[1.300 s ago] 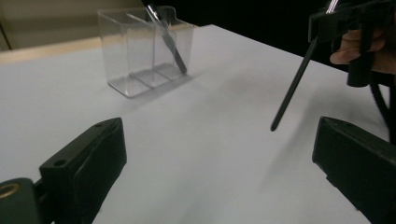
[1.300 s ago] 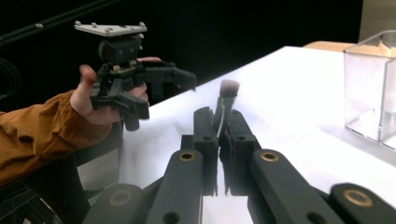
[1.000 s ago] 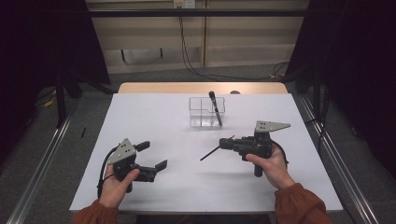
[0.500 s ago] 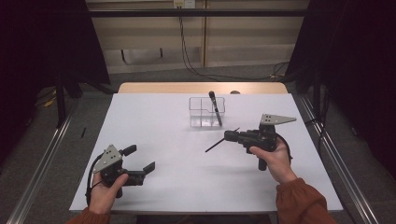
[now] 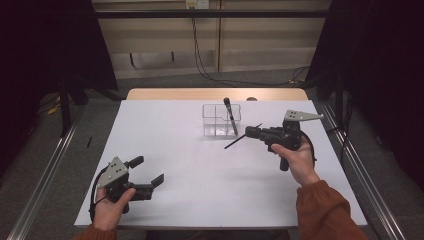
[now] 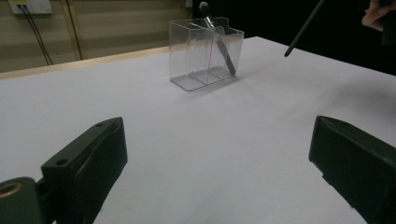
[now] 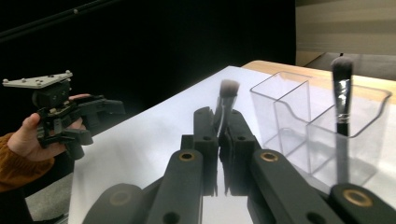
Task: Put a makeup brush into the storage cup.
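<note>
Item one: a slim makeup brush (image 5: 241, 136), dark thin handle, soft rounded bristle head, clamped between the closed jaws of my right gripper (image 5: 251, 132) and held in the air, slanted, just right of the organizer. Item two: a clear plastic organizer (image 5: 220, 120), rectangular, glossy, split into compartments; in its right-hand compartment, as I see it from above, I log a second brush (image 5: 230, 115), black handle, metal ferrule, fluffy head up, leaning. Item three: my left gripper (image 5: 149, 174), jaws spread wide with nothing between them, low at the near left of the matte white table (image 5: 170, 135).
</note>
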`<action>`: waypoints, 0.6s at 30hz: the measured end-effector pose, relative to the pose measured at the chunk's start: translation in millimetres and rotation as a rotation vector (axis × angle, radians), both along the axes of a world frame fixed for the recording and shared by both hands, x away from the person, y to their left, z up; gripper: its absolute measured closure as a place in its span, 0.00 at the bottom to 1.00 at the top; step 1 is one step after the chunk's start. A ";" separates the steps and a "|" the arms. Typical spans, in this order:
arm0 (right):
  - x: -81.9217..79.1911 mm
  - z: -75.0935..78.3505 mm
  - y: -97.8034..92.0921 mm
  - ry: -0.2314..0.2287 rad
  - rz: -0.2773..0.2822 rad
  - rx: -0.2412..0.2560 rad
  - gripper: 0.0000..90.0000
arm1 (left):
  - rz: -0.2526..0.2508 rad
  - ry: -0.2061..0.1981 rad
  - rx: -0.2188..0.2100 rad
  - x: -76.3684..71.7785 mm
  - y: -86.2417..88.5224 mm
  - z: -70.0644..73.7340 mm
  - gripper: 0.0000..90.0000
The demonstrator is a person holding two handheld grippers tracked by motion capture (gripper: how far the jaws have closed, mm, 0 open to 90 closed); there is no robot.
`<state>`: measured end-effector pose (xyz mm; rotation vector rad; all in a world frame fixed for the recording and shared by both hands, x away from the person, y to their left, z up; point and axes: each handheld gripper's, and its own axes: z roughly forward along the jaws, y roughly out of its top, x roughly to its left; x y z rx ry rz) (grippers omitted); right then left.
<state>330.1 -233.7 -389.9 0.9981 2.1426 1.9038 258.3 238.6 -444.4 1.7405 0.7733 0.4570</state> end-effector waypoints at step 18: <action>25.4 36.0 -18.8 -0.057 -0.072 -0.056 0.95 | 0.010 0.028 0.008 -2.8 5.3 1.9 0.04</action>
